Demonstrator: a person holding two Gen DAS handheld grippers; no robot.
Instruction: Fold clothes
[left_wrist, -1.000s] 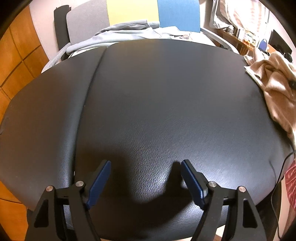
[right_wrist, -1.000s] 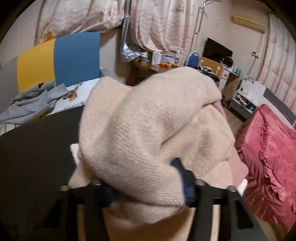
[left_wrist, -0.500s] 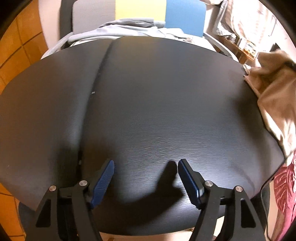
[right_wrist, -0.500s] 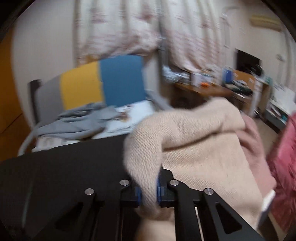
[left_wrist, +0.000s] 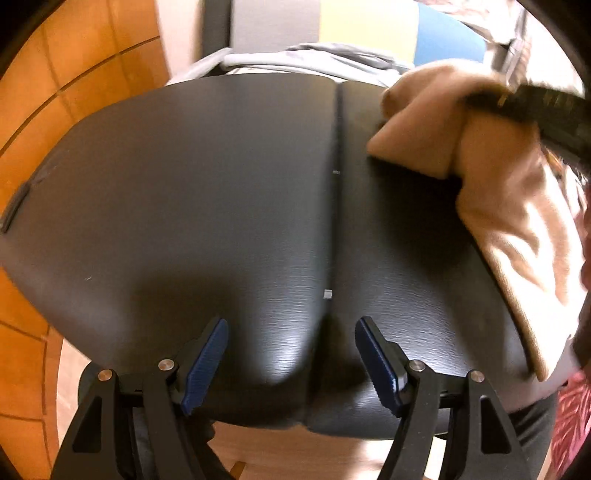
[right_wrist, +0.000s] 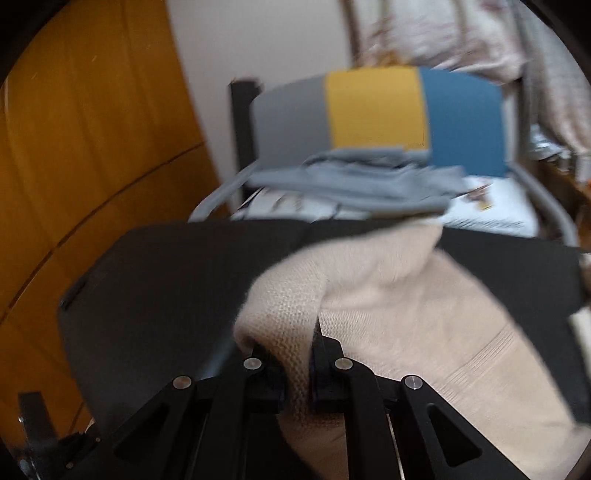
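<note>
Both claws are showing, one in each of my hands. My right claw (right_wrist: 297, 373) is pinching a thick fold of the beige sweater (right_wrist: 424, 332) between its tips, squeezed almost all the way together. From that pinch the sweater is trailing away to the right and toward the far edge of the black table (right_wrist: 166, 295), so its long side is running from the claw out to the table's right edge. Most of it is lying on the right half of the table, and part is hanging off the side.

My left claw (left_wrist: 291, 363) is standing wide with nothing in it, pointing down over the near edge of the table. Seen from this claw, the sweater (left_wrist: 517, 229) is lying off to the right, well apart from its blue fingers (left_wrist: 376, 363). So my right hand is the nearer one, and I think my left claw needs to go right to catch another corner.

Past the table, a gray shirt (right_wrist: 354, 184) is lying on a chair (right_wrist: 376, 107) with gray, yellow and blue stripes. Under the shirt is a white cloth with some print, but it is too blurry for me to read.
</note>
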